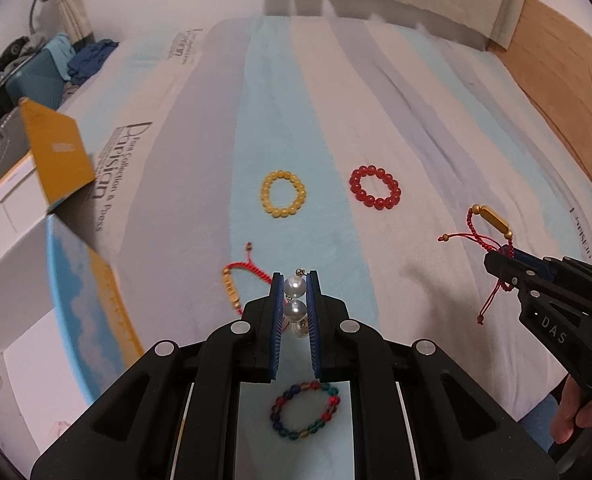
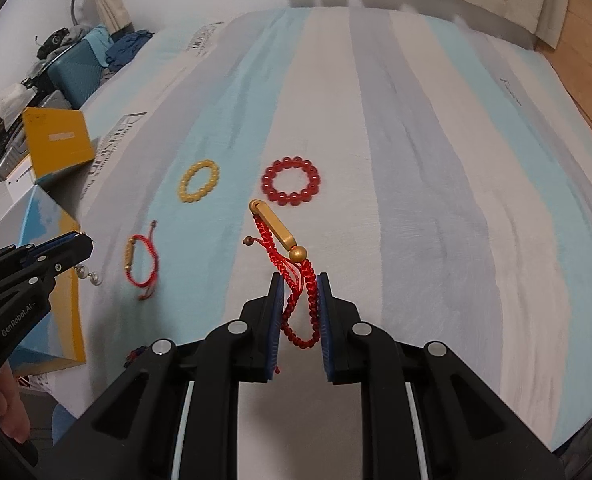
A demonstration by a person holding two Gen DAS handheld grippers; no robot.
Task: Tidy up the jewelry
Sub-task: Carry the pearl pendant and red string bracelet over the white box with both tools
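My left gripper [image 1: 295, 280] is shut on a string of large pearls [image 1: 294, 287], held above the bed; it also shows in the right wrist view [image 2: 83, 236]. My right gripper [image 2: 299, 280] is shut on a red cord bracelet with a gold tube [image 2: 274, 226], lifted off the bed; it also shows in the left wrist view [image 1: 493, 219]. A yellow bead bracelet [image 1: 284, 194], a red bead bracelet [image 1: 375, 188], a second red cord bracelet [image 1: 234, 286] and a multicolour bead bracelet [image 1: 305, 410] lie on the sheet.
The striped blue, grey and white bedsheet [image 1: 335, 100] covers the bed. An open yellow and blue box [image 1: 56, 156] stands at the left edge, with a white box [image 1: 12, 264] beside it. A suitcase and clothes [image 1: 44, 68] lie far left. A wooden floor [image 1: 555, 60] lies to the right.
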